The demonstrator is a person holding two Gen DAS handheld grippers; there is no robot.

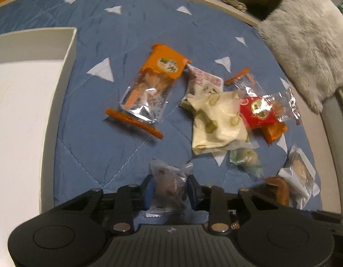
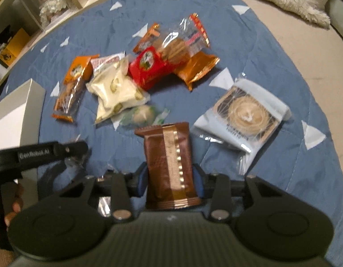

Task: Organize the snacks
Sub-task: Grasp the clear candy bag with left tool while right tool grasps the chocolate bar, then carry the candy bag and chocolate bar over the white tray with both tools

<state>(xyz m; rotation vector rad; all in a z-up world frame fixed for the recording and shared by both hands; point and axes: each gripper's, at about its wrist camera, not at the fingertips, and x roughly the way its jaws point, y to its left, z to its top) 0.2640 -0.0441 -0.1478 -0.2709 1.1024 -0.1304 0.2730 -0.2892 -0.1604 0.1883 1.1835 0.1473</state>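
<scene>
Blue quilted cloth [image 1: 93, 146] with white triangles, spread over a pale surface and strewn with wrapped snacks; grey fluffy throw [image 1: 305, 44] at the far right edge, open shelving [image 2: 49, 6] beyond the far left, white box [image 1: 26, 102] on the cloth at left. Left gripper [image 1: 170, 189] clamped on a clear-wrapped brown snack [image 1: 169, 182], low over the near cloth. Right gripper [image 2: 170, 178] closed on a brown packet [image 2: 169, 164], with the pale blue cookie pack [image 2: 244, 115] just beside on the cloth.
</scene>
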